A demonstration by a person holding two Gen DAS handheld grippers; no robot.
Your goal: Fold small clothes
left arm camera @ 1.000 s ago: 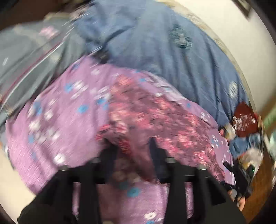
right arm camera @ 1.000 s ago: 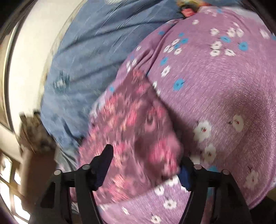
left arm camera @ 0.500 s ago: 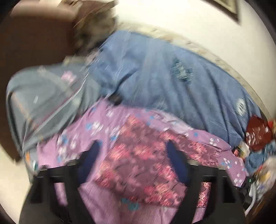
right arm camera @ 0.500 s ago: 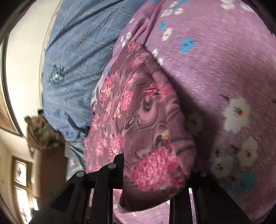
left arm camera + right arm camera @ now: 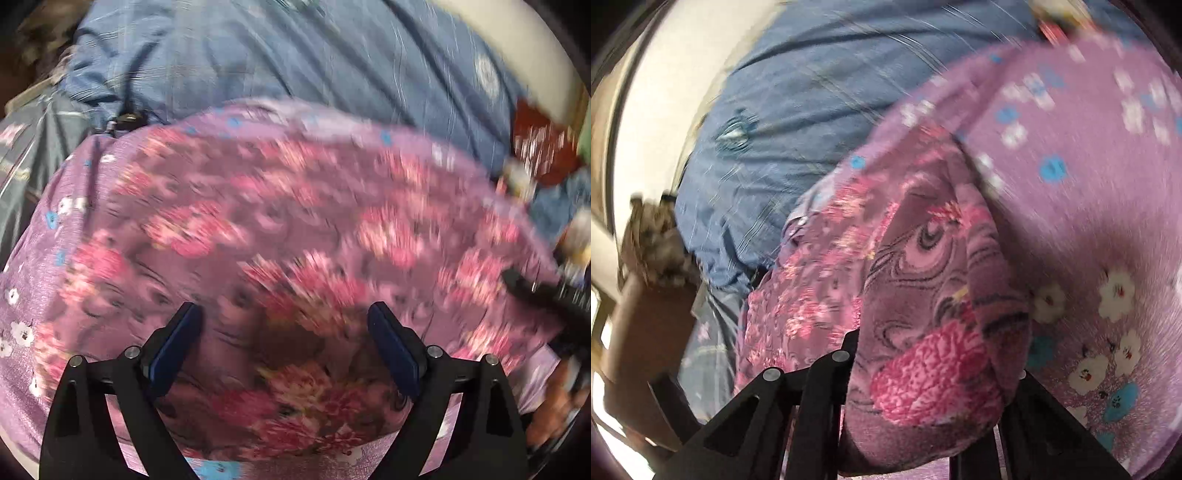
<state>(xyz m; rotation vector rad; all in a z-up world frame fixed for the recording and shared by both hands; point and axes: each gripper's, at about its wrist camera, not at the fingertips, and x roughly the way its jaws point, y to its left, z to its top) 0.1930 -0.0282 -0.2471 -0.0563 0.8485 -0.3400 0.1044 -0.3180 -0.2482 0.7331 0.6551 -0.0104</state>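
Your left tool [image 5: 284,347] gapes wide and empty over the dark plum, pink-flowered fleece garment [image 5: 295,236], spread on the lilac flowered sheet [image 5: 29,280]. Your right tool [image 5: 923,398] is clamped on its bunched edge; the fold looks barely begun.

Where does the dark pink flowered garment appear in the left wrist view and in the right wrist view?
Left wrist: dark pink flowered garment fills the centre, reaching down between the open left tongs.
Right wrist: it hangs bunched at lower centre, over the right tongs.
Shared landmark: the blue bedcover along the top of both views.
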